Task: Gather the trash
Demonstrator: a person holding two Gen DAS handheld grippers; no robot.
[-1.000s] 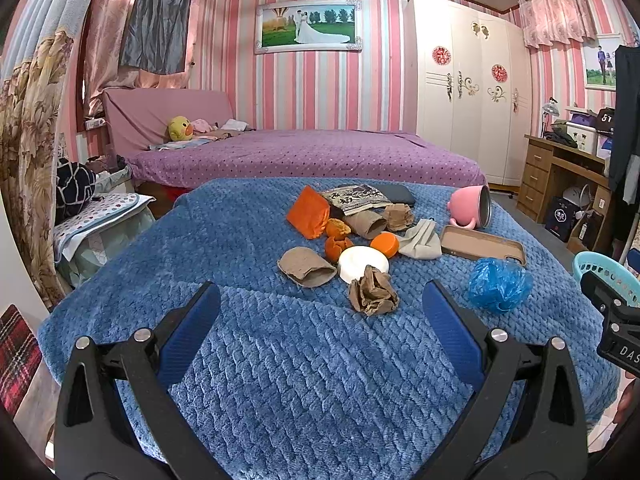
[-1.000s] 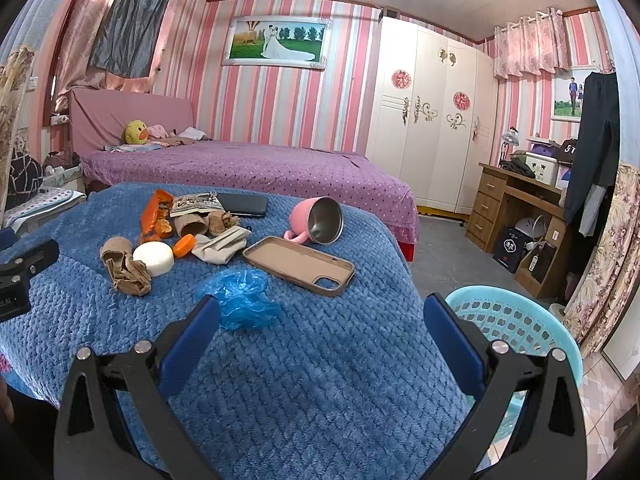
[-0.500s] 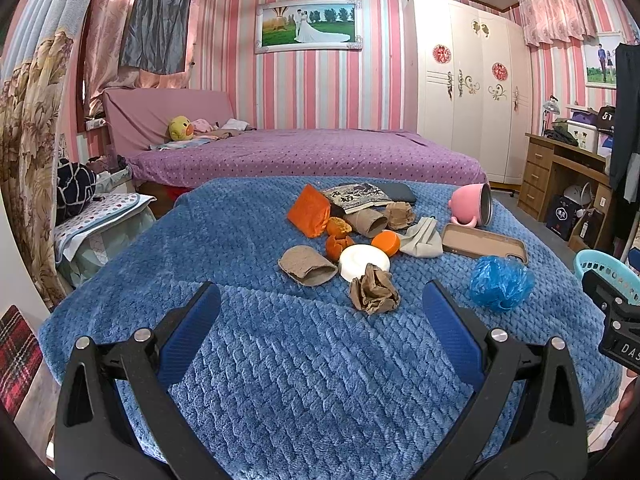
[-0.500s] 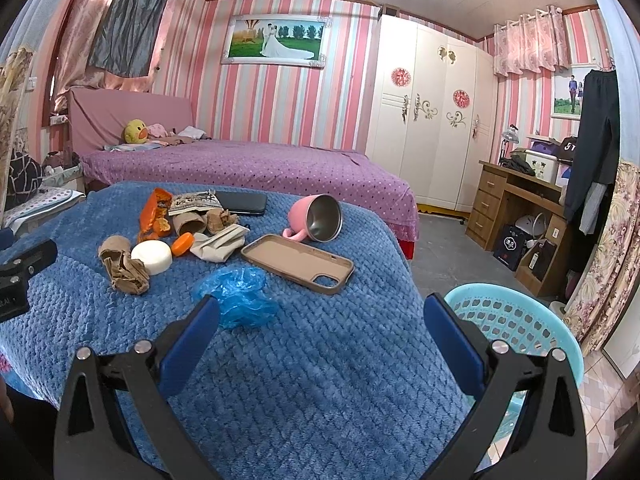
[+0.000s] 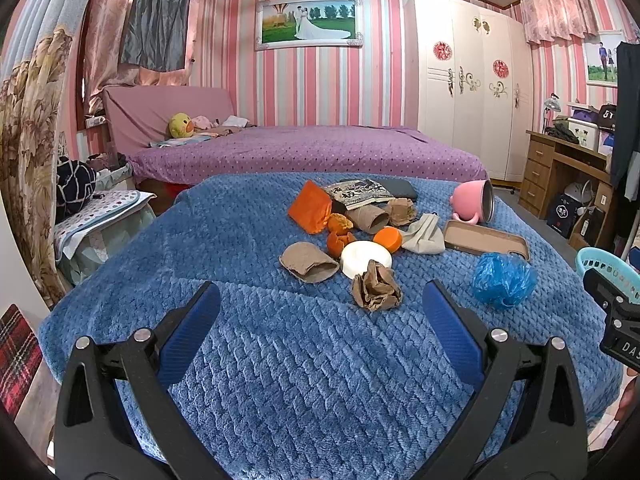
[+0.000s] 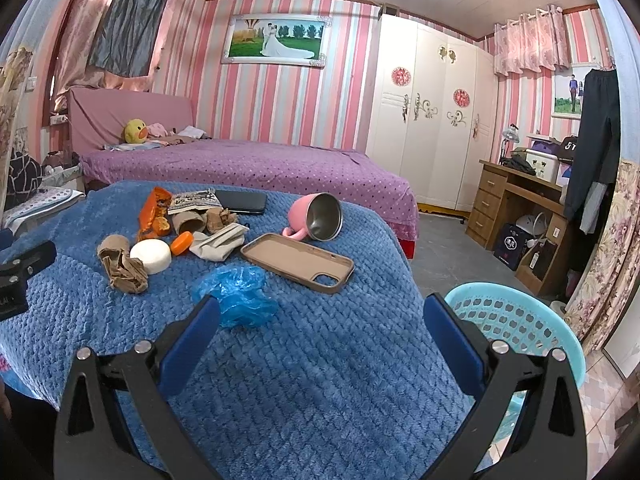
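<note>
Hovering wide and empty, both tongs (image 5: 320,316) (image 6: 320,320) face bare blanket (image 5: 304,380); basket (image 6: 520,320) hugs its right edge.

I have the left gripper (image 5: 320,312) low in the frame, jaws spread wide, nothing between the blue pads (image 5: 192,328). My right gripper (image 6: 320,320) sits the same way, fingers wide apart and empty. At the lower right edge of the left view, I think a fingertip shows, though it is blurred.
</note>
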